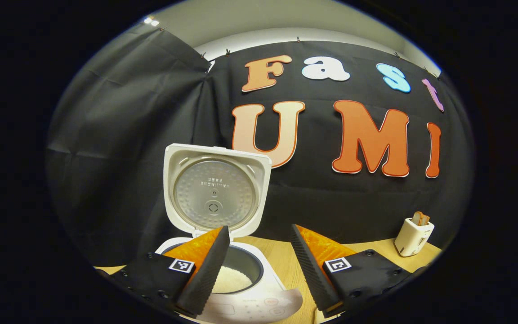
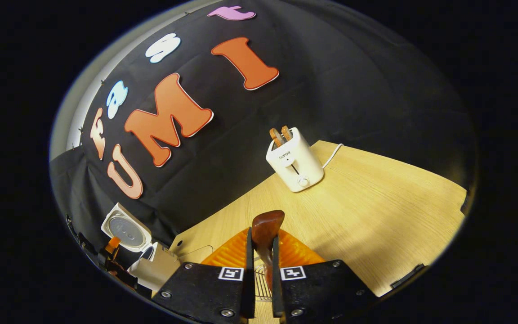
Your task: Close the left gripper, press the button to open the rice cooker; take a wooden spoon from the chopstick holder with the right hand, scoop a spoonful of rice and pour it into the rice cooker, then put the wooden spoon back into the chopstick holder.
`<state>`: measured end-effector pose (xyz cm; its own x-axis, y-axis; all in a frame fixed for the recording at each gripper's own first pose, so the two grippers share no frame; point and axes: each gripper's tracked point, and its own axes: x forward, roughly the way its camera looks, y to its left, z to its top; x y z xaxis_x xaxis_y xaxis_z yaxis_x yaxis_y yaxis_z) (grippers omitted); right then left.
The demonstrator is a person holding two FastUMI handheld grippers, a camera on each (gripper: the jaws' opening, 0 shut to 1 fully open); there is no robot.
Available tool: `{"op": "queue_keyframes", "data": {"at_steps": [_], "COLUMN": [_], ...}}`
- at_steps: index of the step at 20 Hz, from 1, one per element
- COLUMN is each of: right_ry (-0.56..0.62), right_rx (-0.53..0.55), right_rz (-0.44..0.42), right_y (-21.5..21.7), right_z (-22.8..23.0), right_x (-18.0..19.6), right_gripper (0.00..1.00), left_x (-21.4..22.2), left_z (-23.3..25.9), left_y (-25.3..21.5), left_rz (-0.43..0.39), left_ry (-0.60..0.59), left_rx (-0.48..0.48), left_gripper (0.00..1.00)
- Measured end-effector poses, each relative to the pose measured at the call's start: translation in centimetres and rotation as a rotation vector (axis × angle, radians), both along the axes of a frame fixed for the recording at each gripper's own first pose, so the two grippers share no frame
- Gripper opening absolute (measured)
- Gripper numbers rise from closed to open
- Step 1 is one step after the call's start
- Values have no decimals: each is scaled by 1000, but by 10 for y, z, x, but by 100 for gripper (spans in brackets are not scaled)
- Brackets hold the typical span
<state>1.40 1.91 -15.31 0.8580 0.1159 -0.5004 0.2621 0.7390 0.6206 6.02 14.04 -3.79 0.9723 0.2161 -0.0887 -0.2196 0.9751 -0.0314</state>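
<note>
The white rice cooker (image 1: 216, 189) stands open with its lid upright, and white rice (image 1: 236, 279) lies in the inner pot. My left gripper (image 1: 258, 229) hangs open just in front of and above the pot, holding nothing. In the right gripper view, my right gripper (image 2: 262, 237) is shut on the brown wooden spoon (image 2: 268, 225), whose bowl sticks up past the fingertips. The handle runs down between the fingers toward the wire chopstick holder (image 2: 260, 283). The cooker (image 2: 126, 231) stands far to the left there, with the left gripper (image 2: 113, 245) by it.
A white toaster (image 2: 295, 164) with two slices of toast stands at the back of the wooden table (image 2: 376, 216); it is also at the right in the left gripper view (image 1: 414, 236). A beige box-like object (image 2: 155, 270) sits beside the cooker.
</note>
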Motion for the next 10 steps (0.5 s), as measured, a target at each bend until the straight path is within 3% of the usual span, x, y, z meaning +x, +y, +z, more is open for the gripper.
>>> {"op": "queue_keyframes", "data": {"at_steps": [2,3,6,10], "right_ry": [53,75,85,15], "right_rx": [-37,-28,-27,-173], "right_rz": [9,32,55,56], "right_y": [-7,-8,-12,-32], "right_z": [-11,-14,-11,13], "right_x": [-5,-11,-13,-10], "right_gripper": [20,28,40,60], "left_x": [8,14,29,49], "left_z": [8,9,24,36], "left_y": [0,0,10,27], "left_rz": [-9,-18,-10,-3], "left_ry": [-9,6,21,98], "left_rx": [14,-6,-47,18], "left_gripper": [89,89,88,88]}}
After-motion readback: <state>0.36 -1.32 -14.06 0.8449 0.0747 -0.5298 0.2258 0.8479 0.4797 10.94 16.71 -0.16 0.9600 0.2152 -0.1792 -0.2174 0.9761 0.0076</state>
